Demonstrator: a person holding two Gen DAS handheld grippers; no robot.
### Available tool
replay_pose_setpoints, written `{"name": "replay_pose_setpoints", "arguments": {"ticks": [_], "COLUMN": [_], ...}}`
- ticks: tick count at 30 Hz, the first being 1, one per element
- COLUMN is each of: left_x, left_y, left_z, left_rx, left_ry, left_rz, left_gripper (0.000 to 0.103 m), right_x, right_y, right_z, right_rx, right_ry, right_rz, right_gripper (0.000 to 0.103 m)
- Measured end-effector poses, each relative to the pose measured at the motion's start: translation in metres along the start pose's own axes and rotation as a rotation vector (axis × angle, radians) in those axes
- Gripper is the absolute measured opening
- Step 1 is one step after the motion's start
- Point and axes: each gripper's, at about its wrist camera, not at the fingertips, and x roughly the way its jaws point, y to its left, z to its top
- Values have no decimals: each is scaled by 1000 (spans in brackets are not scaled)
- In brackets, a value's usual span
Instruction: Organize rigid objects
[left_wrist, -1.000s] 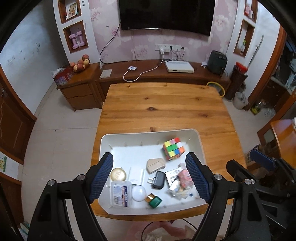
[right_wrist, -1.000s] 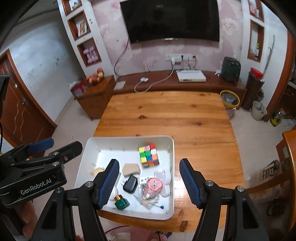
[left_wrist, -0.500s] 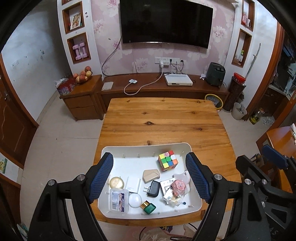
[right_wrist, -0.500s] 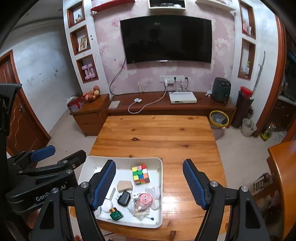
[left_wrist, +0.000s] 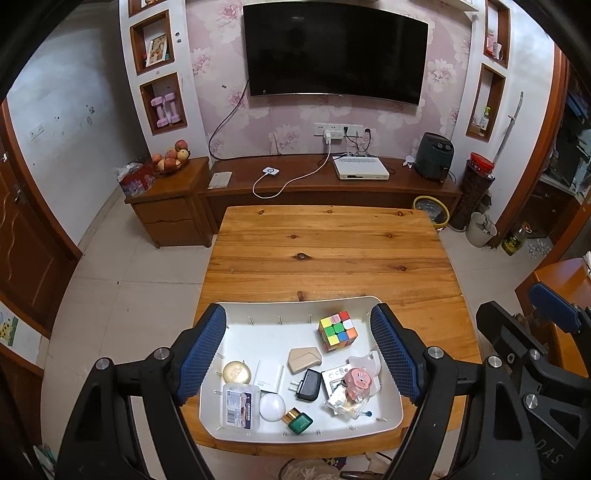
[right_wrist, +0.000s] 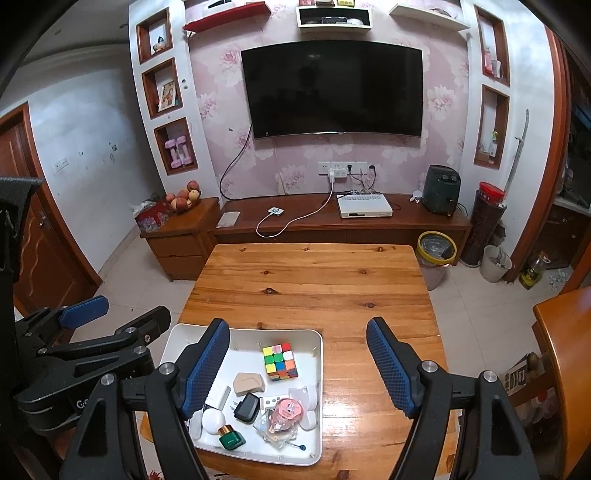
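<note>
A white tray (left_wrist: 269, 312) (right_wrist: 317, 373) sits at the near edge of a wooden table (left_wrist: 325, 247) (right_wrist: 310, 284). Inside lie a colour cube (left_wrist: 337, 330) (right_wrist: 280, 361), a tan case (left_wrist: 303, 359) (right_wrist: 249, 382), a black charger (left_wrist: 309, 384) (right_wrist: 246, 407), a green bottle (left_wrist: 298, 421) (right_wrist: 230, 437), a white ball (left_wrist: 272, 406) (right_wrist: 213, 421), a gold tin (left_wrist: 236, 372), a clear box (left_wrist: 240, 405) and a pink tape dispenser (left_wrist: 356, 382) (right_wrist: 288, 410). My left gripper (left_wrist: 298, 356) hangs open high above the tray, empty. My right gripper (right_wrist: 297, 367) is open too, above the tray's right side.
Beyond the table stand a low TV cabinet (left_wrist: 332, 184) with a white set-top box (left_wrist: 360, 172), a side cabinet with fruit (left_wrist: 171, 162), and a bin (right_wrist: 436, 247). Another wooden table edge (right_wrist: 565, 354) is at the right. The table's far half is bare wood.
Both grippers have risen and tilted up away from the tray, so the tray looks smaller and more of the room shows. Both stayed open and empty.
</note>
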Motion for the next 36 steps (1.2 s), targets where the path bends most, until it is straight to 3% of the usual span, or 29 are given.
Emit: {"name": "replay_pose_setpoints", "arguments": {"ticks": [36], "left_x": [0], "left_y": [2], "left_z": [2], "left_rx": [-4], "left_ry": [2], "left_rz": [-6], "left_gripper": [85], "right_x": [-1], "right_y": [-4], "right_z": [5], "right_rx": [1], "right_ry": [1], "right_rz": [-5], "right_gripper": [77]}}
